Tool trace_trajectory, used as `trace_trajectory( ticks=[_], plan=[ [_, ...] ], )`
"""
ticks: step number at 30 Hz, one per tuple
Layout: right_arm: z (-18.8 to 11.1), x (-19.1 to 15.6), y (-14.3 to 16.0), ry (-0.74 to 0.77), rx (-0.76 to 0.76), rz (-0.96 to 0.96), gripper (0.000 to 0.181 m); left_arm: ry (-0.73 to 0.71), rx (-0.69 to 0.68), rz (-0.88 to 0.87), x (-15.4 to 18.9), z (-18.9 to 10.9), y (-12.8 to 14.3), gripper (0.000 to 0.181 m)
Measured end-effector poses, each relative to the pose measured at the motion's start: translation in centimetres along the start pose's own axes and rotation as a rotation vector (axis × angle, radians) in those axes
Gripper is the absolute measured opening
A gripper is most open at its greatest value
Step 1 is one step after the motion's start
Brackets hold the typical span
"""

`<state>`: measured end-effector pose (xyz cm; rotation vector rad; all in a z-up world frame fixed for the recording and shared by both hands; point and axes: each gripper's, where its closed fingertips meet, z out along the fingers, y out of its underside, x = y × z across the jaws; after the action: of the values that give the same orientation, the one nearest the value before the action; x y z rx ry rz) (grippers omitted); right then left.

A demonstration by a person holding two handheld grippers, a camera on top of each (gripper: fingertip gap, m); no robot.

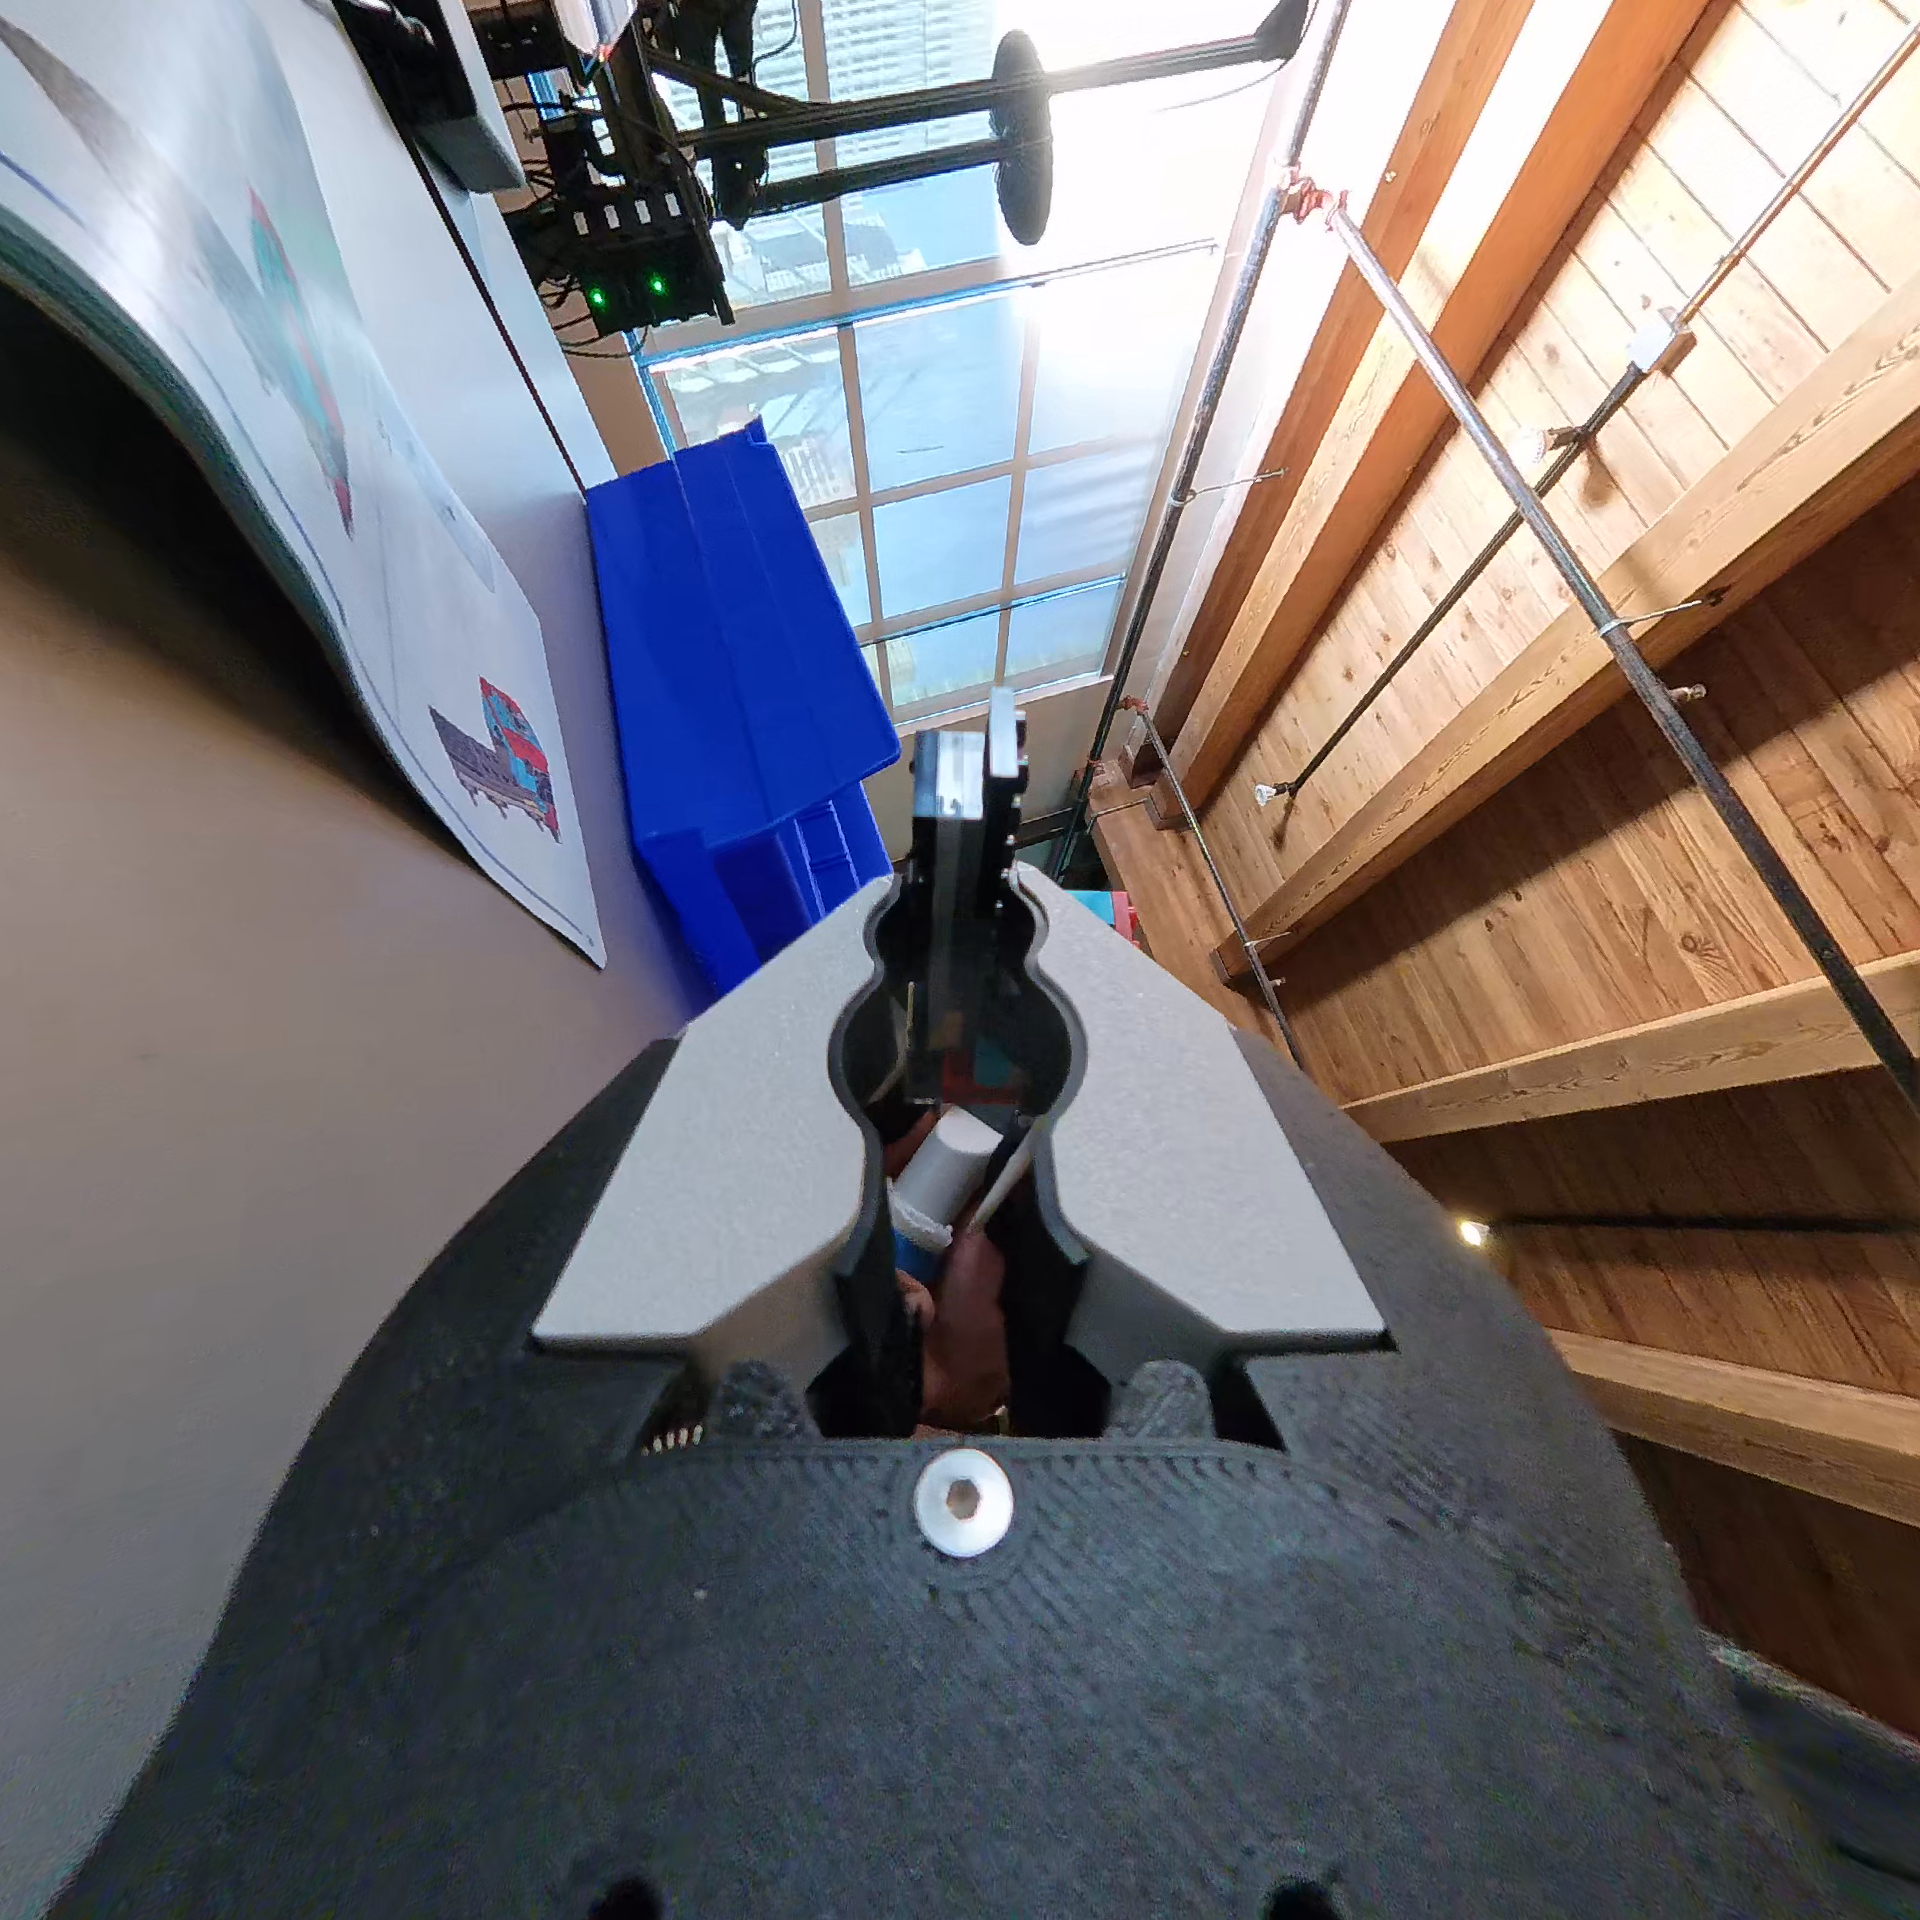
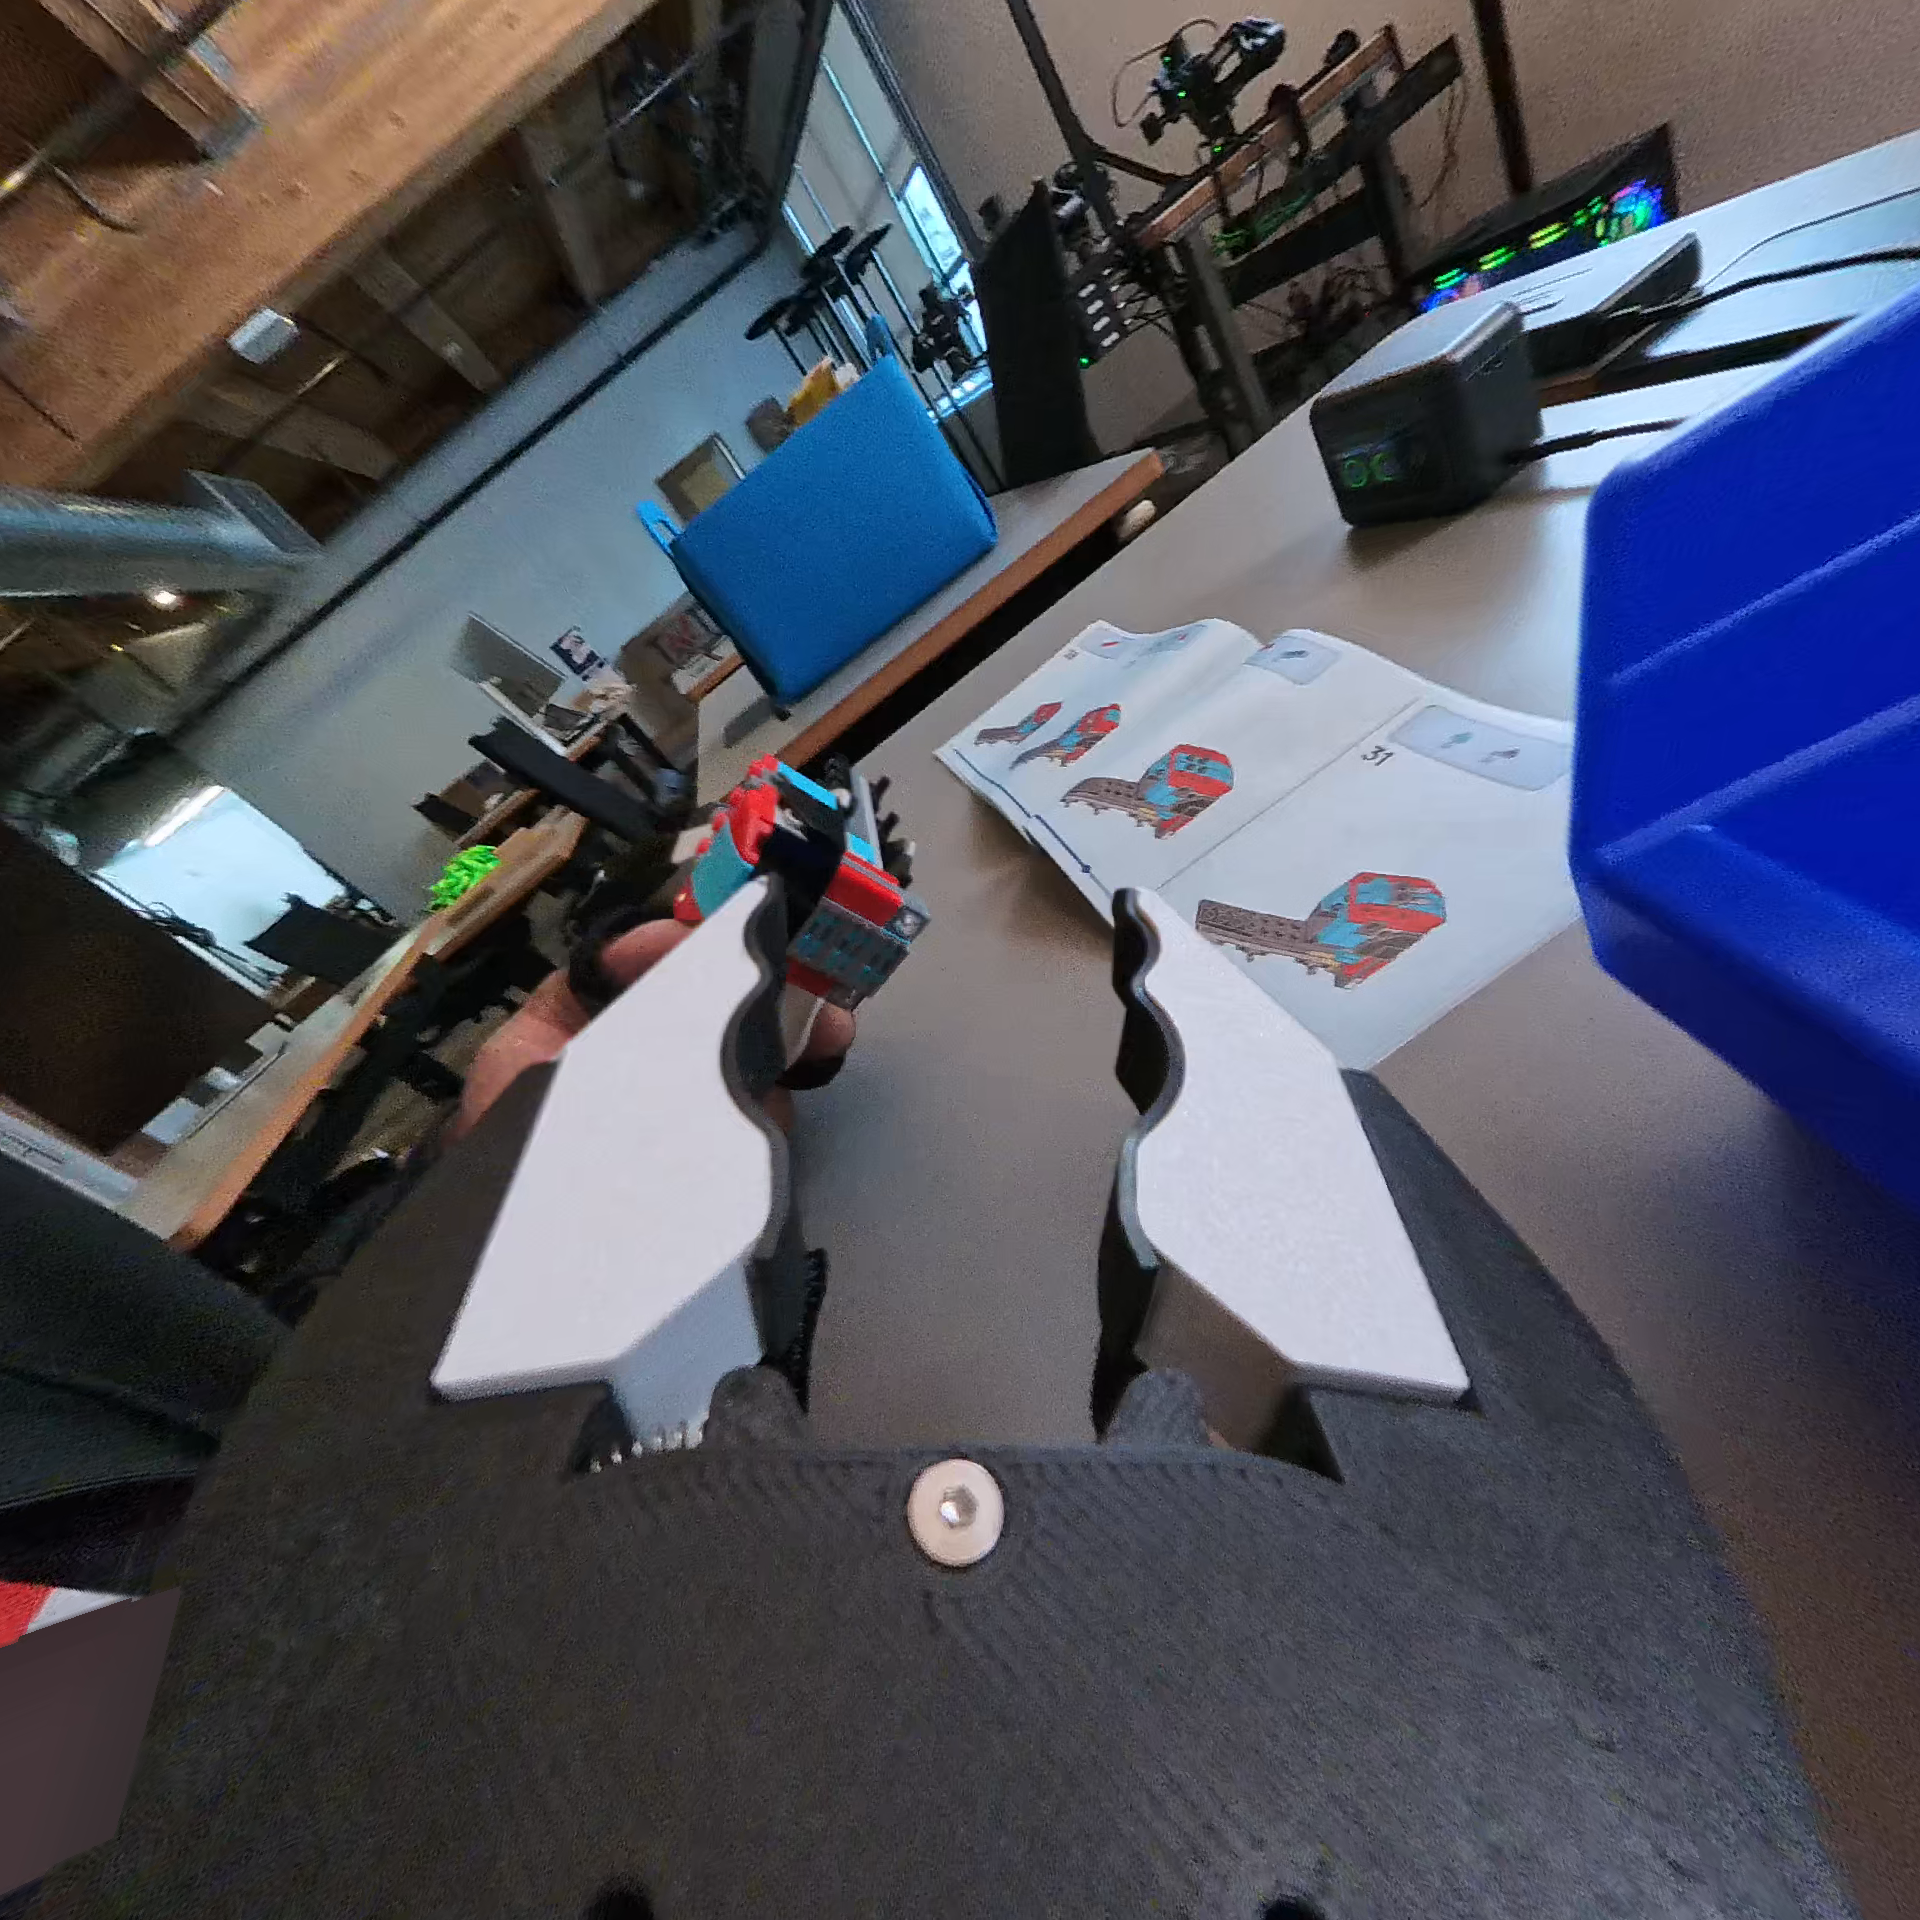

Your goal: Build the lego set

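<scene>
In the left wrist view my left gripper is shut on the lego model. Its black and white edge sticks out past the fingertips, and the gripper is tilted up toward the window. In the right wrist view the same model shows as a red, teal and black build, held above the table's left edge. A hand shows beside it, partly hidden by my left finger. My right gripper is open and empty above the table, to the right of the model.
An open instruction booklet lies on the table ahead of the right gripper; it also shows in the left wrist view. A blue bin stands at the right, also in the left wrist view. A black box with cables sits farther back. The left gripper's tips are roughly 7 centimetres from the right gripper's.
</scene>
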<state>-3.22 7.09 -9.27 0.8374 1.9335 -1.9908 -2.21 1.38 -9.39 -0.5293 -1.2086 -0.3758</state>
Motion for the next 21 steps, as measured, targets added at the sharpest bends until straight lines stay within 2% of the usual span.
trace_trajectory(
  ticks=[21],
  plan=[
    [0.32, 0.52, 0.42, 0.068, -0.021, -0.033, 0.058, -0.015, -0.014, 0.000, -0.17, 0.09, 0.32, 0.016]
  ],
)
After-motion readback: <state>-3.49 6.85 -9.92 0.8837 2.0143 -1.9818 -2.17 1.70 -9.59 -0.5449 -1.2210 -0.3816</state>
